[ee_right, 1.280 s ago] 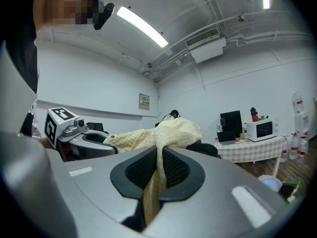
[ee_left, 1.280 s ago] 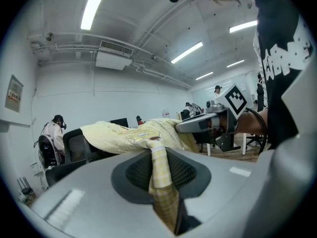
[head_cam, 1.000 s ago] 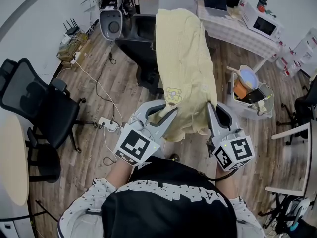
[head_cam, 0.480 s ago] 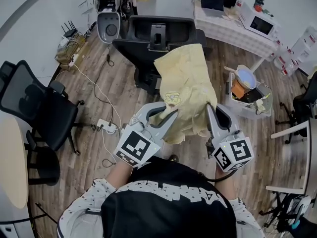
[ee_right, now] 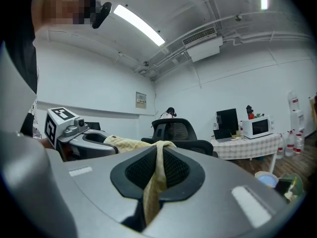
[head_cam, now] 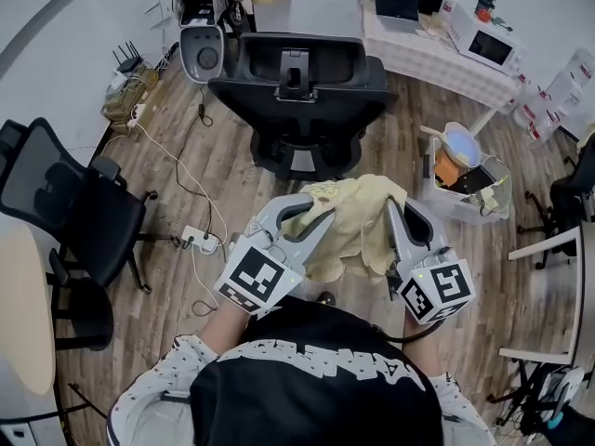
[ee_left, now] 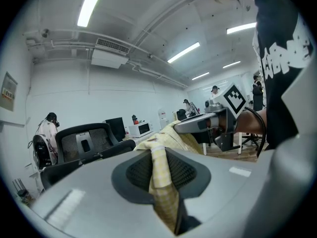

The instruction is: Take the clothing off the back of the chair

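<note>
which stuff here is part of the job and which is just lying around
Job: yellow garment, pinched in left claw and right claw; black chair ahead, its back bare.
Lying about: second chair, power strip, microwave, white bin.

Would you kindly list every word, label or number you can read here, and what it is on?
Nothing can be read in full.
Shirt print: white letters, too distorted to read.
Wall notice: too small.
Left marker cube, right marker cube: black-and-white patterns, no words.
</note>
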`<state>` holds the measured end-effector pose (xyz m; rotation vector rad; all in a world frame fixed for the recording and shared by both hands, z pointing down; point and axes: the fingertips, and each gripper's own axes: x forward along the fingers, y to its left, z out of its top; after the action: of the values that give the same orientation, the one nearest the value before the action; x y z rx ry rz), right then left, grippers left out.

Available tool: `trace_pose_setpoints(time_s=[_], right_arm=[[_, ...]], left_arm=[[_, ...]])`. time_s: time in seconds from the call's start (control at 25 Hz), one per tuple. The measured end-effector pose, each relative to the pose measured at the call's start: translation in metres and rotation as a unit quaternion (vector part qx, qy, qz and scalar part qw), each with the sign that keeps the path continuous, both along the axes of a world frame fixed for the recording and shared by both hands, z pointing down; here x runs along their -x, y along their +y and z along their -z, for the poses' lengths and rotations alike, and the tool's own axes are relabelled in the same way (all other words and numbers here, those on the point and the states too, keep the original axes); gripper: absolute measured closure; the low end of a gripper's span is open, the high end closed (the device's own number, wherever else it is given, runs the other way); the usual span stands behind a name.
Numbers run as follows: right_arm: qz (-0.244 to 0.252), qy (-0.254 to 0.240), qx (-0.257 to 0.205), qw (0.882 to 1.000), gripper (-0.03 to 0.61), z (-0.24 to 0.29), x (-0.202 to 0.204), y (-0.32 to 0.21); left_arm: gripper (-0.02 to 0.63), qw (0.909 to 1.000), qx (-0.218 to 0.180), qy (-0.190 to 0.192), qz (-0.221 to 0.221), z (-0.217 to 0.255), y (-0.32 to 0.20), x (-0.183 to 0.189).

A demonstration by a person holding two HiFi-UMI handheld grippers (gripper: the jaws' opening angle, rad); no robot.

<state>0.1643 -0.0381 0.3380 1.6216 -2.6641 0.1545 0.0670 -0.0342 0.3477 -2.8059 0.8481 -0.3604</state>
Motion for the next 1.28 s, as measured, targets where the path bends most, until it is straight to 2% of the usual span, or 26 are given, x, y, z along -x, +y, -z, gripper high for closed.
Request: trace_pose_setpoints(time_s=[1.28], right_arm=[[0.008, -0.001, 0.001, 1.000, 0.537, -0.0063, 0.0092, -0.0053]], left_arm=[[0.551, 0.9999, 0.009, -0.014, 0.003, -0.0074, -0.0060, 0.0069]])
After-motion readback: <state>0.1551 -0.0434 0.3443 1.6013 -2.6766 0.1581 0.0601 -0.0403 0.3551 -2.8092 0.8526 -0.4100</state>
